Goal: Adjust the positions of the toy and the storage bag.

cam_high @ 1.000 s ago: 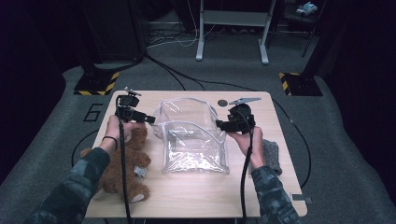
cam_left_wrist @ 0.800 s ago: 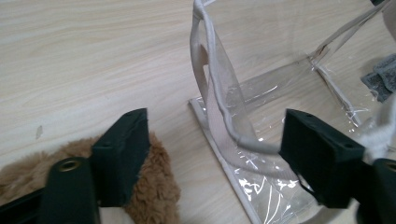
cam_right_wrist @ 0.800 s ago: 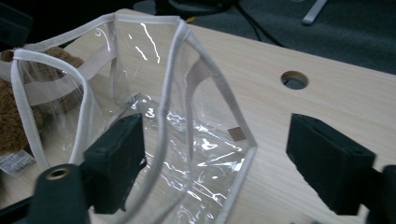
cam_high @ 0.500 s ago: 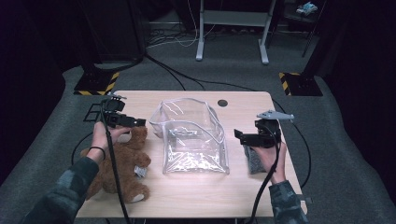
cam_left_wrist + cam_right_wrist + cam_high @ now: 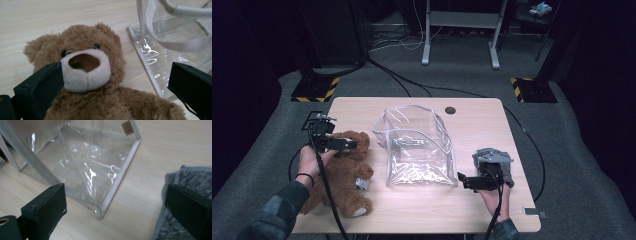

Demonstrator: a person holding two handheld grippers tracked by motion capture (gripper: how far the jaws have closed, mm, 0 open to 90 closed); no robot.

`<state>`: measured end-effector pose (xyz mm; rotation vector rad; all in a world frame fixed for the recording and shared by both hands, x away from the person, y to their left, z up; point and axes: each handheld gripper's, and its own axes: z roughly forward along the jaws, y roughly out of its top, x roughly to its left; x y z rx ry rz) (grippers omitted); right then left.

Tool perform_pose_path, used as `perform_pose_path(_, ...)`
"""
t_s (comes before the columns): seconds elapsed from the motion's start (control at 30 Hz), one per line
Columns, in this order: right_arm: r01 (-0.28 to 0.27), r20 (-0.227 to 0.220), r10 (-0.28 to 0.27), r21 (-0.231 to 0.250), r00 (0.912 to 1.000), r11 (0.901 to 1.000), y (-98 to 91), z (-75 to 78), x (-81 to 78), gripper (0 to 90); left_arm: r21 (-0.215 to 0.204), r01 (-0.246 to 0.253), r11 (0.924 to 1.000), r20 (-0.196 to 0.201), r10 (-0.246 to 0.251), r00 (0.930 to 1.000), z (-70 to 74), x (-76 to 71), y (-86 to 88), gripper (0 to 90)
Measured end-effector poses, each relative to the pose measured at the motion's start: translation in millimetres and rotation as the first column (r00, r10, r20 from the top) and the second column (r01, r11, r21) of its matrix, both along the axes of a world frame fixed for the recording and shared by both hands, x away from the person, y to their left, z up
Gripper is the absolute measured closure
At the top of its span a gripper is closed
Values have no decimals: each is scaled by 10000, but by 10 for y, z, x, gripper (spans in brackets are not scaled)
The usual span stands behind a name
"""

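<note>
Brown plush of the teddy bear (image 5: 87, 75) lies just below the left gripper (image 5: 115, 80), whose jaws have just been opening and stand wide on either side of its muzzle, gripping nothing. The right gripper (image 5: 115, 207), likewise just opening and empty, spans a corner of the clear plastic bag (image 5: 100, 170) and a grey knitted cloth (image 5: 190, 182) on the wooden table (image 5: 472, 210)

Light wooden table (image 5: 472, 120), rounded corners, standing on grey carpet (image 5: 592, 165). Lying directly on it: brown teddy bear (image 5: 344, 175) at left, clear plastic bag (image 5: 417, 150) at centre, grey knitted cloth (image 5: 507, 170) at right.
</note>
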<state>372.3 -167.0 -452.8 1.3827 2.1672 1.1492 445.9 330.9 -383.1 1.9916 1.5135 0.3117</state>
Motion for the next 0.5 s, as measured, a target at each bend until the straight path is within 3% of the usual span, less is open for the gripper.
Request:
perform_pose_path(0.2,153,-453,-152,7,9989,9999,54,-377,-117,32,177,-173,9997,-247,178,9995,-173,-55,24,0)
perform_pose_path(0.3,129,-443,-133,-99,9989,9999,75,-446,-155,30,41,-375,9993,-226,376,9990,-221,-84,43,0)
perform_pose_path(0.5,106,-440,-126,-439,9990,9990,122,-575,-222,32,415,-789,9960,-395,805,9960,-390,-82,90,0)
